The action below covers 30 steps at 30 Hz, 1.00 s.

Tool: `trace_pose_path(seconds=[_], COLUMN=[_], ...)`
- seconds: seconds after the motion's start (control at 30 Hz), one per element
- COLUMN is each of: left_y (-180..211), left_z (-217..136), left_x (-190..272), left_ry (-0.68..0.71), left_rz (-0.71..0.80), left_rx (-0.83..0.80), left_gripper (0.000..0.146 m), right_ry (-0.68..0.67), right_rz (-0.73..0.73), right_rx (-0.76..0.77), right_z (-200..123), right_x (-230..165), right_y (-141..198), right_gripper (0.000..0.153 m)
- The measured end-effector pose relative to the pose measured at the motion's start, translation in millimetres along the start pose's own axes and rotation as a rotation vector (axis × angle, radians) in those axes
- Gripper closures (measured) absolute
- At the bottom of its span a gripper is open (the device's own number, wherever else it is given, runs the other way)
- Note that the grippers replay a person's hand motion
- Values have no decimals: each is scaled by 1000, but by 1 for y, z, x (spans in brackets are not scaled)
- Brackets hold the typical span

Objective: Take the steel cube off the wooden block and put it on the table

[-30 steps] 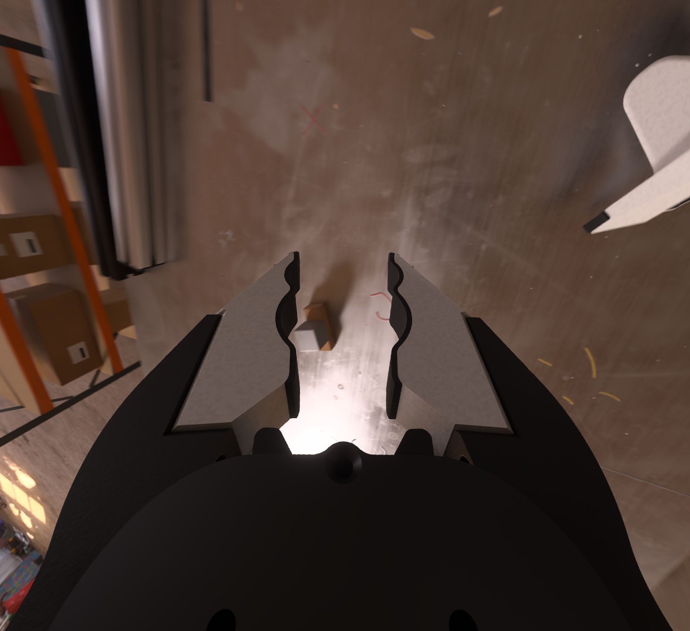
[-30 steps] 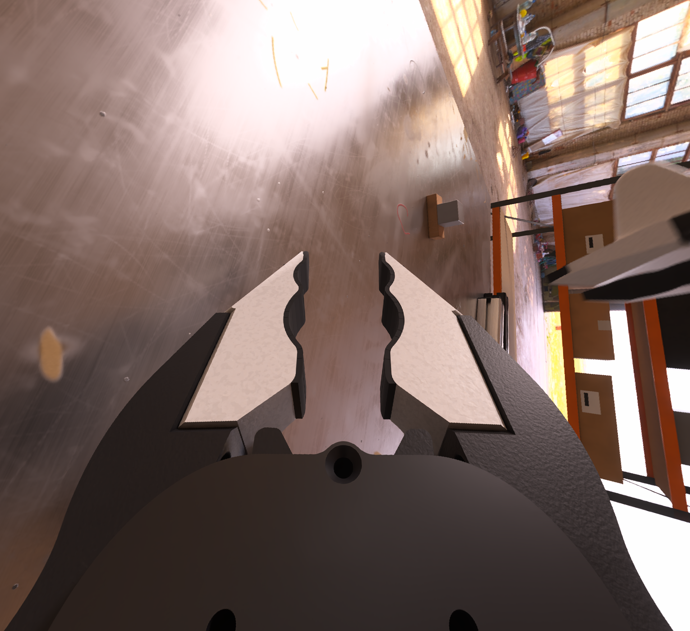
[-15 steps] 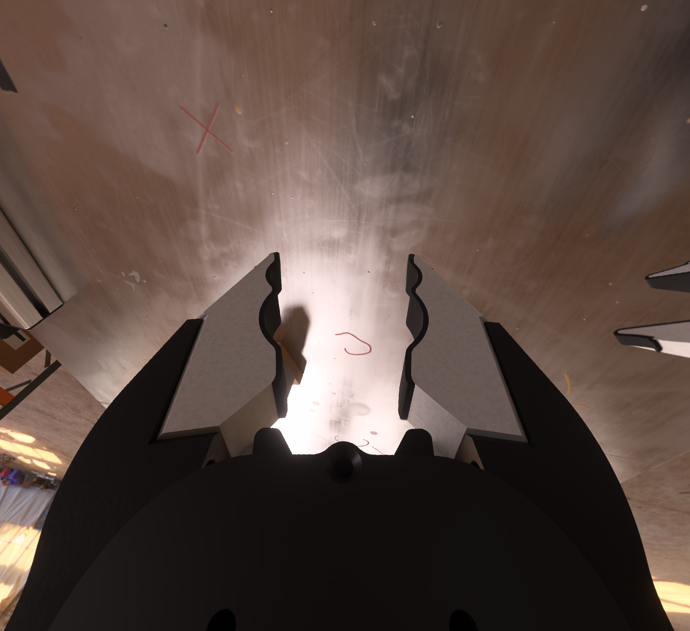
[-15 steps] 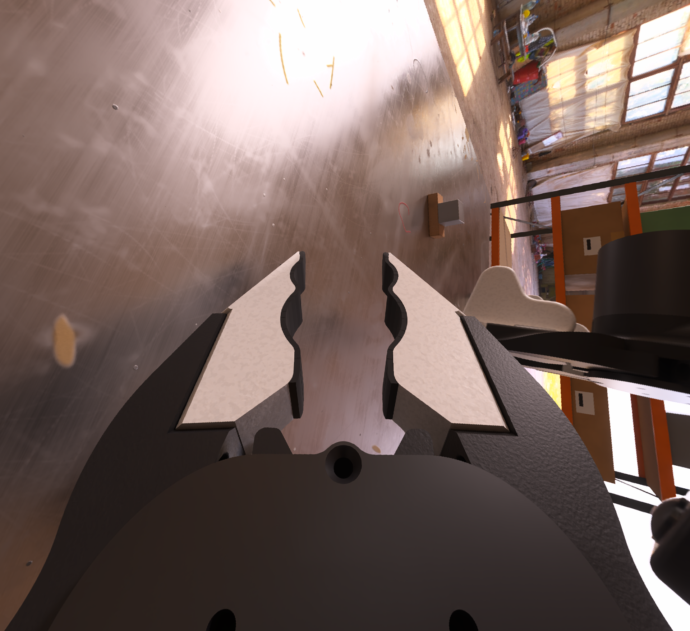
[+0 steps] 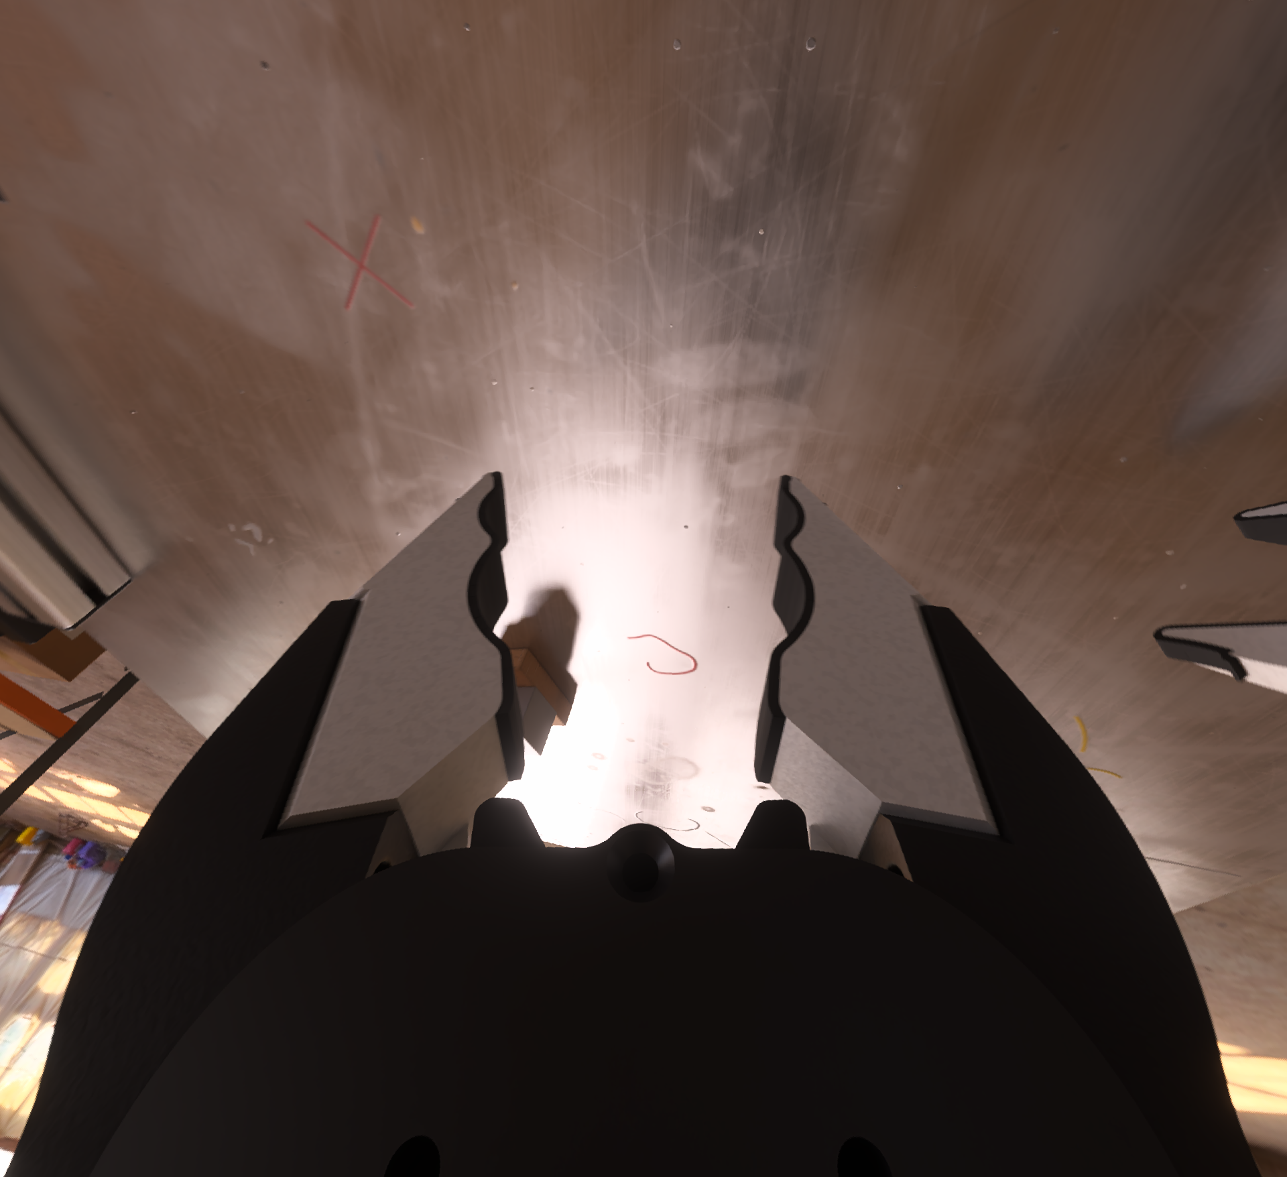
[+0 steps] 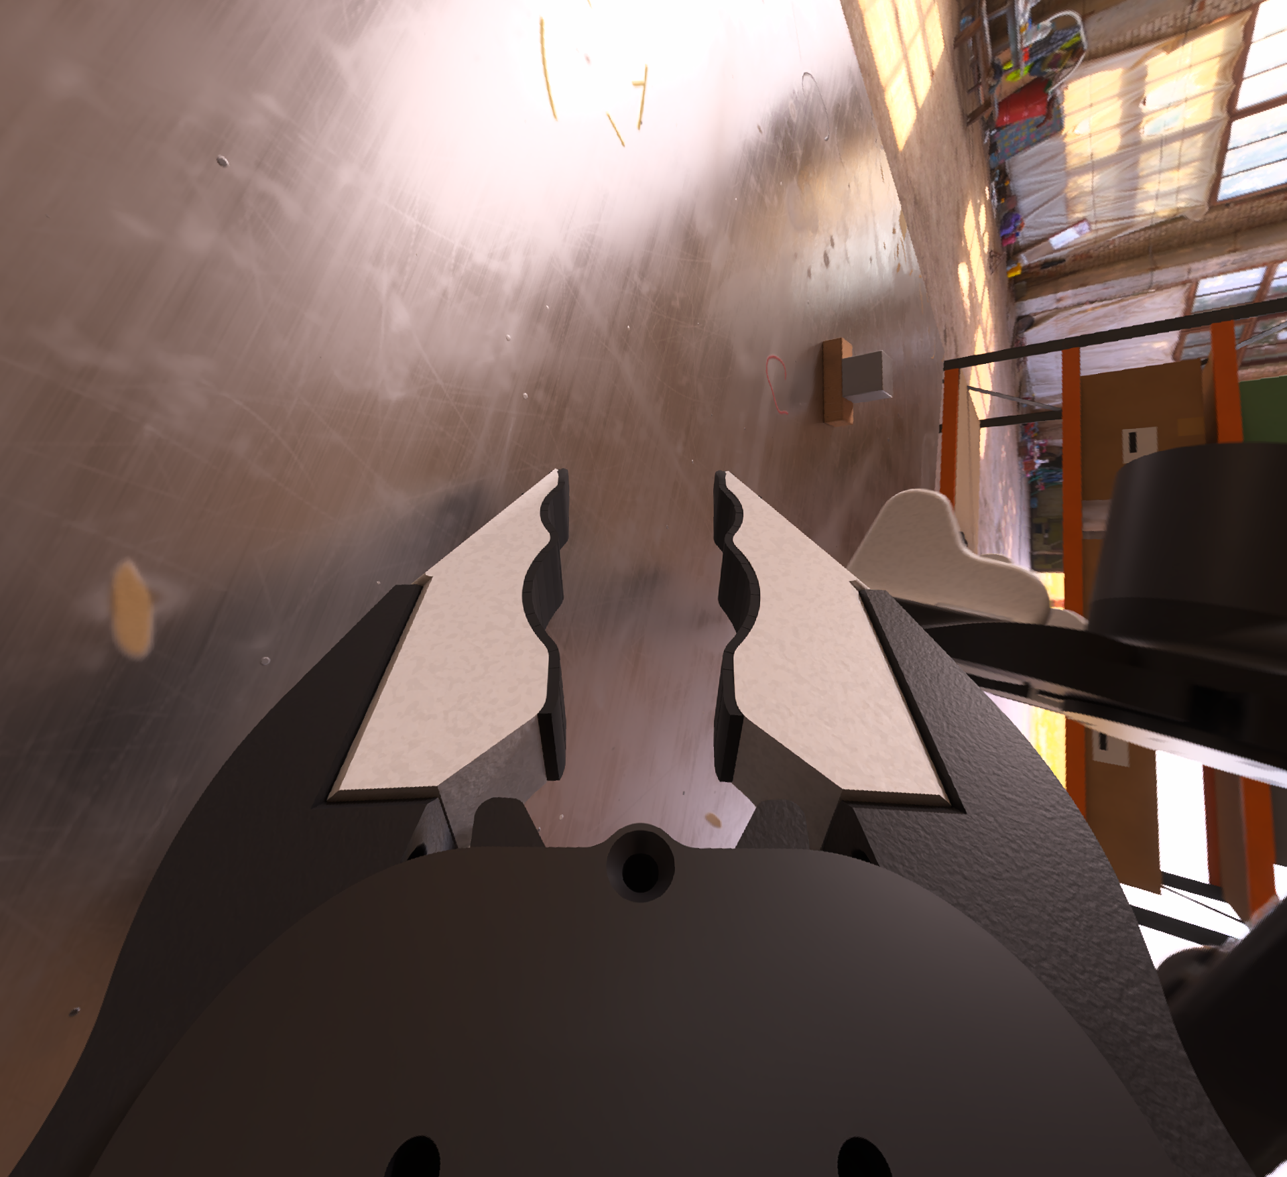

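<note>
The steel cube sits on the wooden block on the scratched brown table, far ahead and right of my right gripper, which is open and empty. In the left wrist view my left gripper is open wide and empty. The block and the shaded cube peek out beside its left finger, mostly hidden behind it. One pale finger of the left gripper shows short of the block in the right wrist view.
A red cross and a red curl are drawn on the table. The right gripper's fingertips show at the right edge. Orange shelving with cardboard boxes stands past the table's edge.
My left gripper has moved forward toward the block and opened wider; the block and cube have slid behind its left finger. My right gripper has barely moved.
</note>
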<state>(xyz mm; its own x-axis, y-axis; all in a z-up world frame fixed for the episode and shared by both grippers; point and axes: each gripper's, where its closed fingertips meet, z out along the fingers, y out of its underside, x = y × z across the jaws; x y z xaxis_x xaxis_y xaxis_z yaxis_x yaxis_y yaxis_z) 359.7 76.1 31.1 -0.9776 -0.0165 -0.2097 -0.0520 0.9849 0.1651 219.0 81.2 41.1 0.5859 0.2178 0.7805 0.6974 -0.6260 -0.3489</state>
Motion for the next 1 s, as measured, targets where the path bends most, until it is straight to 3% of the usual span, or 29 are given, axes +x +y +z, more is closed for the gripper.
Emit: trace_pose_path(seconds=[0.07,0.13,0.27,0.37,0.43,0.5,0.57,0.77,1.0], left_y=[-1,-3,17,76,133,174,194,198,171], left_z=[-14,-39,-126,-186,-194,-174,-132,-8,36], left_x=[-1,-5,-27,-70,-96,-105,-100,-74,-65], left_ry=[-12,-6,-60,-299,-478,-473,-293,29,88], left_rz=[-18,-72,-211,-371,-488,-554,-584,-521,-422], left_rx=[51,178,552,812,866,856,806,564,488], left_gripper=[58,57,60,57,50,52,58,78,85], right_ry=[-4,-3,-3,-13,-9,-11,-21,-47,-67], right_rz=[25,37,24,27,34,43,52,95,127], right_rx=[21,37,26,33,57,72,70,84,63], right_z=[-1,-2,-2,0,1,3,6,12,14], right_x=[0,1,0,-3,-3,-3,-4,-6,-11], right_y=[-2,-3,-1,-2,-6,-9,-10,-11,-3], right_gripper=[111,111,111,111,111,112,112,113,115])
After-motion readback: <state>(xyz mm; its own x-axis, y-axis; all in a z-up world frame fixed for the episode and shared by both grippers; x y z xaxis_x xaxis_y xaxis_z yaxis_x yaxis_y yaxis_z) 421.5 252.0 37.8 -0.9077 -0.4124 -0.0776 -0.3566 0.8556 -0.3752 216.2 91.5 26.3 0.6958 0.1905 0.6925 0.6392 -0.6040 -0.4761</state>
